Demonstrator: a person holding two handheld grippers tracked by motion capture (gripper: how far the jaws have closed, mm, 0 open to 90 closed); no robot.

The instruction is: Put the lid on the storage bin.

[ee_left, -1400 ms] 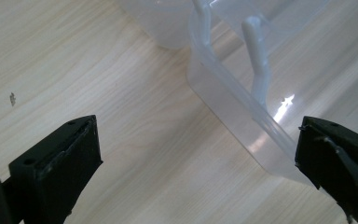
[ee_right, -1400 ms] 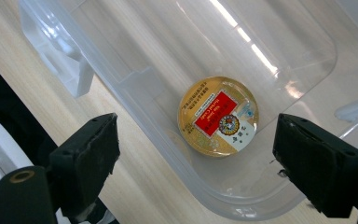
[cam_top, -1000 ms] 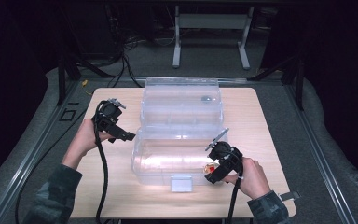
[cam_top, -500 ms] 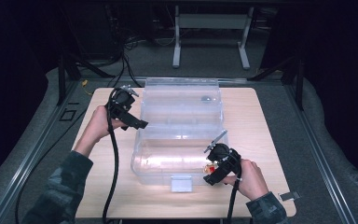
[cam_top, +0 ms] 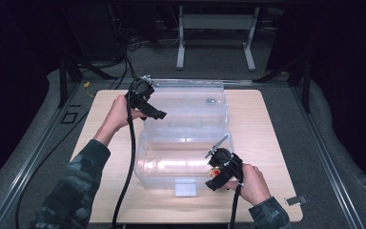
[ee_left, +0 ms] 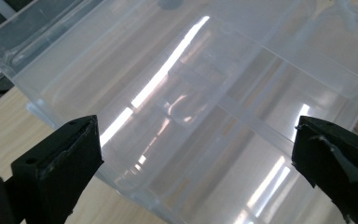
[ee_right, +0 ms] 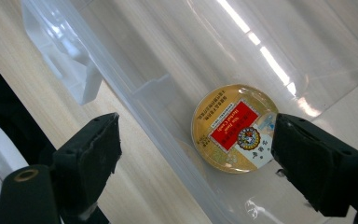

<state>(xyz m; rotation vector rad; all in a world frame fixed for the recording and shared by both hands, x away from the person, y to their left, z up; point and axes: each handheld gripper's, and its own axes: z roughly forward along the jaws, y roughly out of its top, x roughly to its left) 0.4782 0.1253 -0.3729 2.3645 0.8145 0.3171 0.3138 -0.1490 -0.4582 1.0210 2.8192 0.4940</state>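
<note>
Clear plastic storage box (cam_top: 183, 143) sits in the middle of the wooden table (cam_top: 267, 143), its lid (cam_top: 190, 102) thrown back and open behind it. Starting at the left, my left gripper (cam_top: 153, 113) hangs over the lid's near-left part with its jaws spread wide and nothing between them; in the left gripper view I see only clear plastic (ee_left: 191, 107) ahead. Moving right, a round yellow tin with a red label (ee_right: 235, 128) lies flat on the box floor, close against the front wall. My right gripper (cam_top: 215, 177) is at the box's front right corner, jaws wide apart, empty. I judge the tin is already stowed; closing the lid and snapping the front latch (cam_top: 185, 187) look like what's left
</note>
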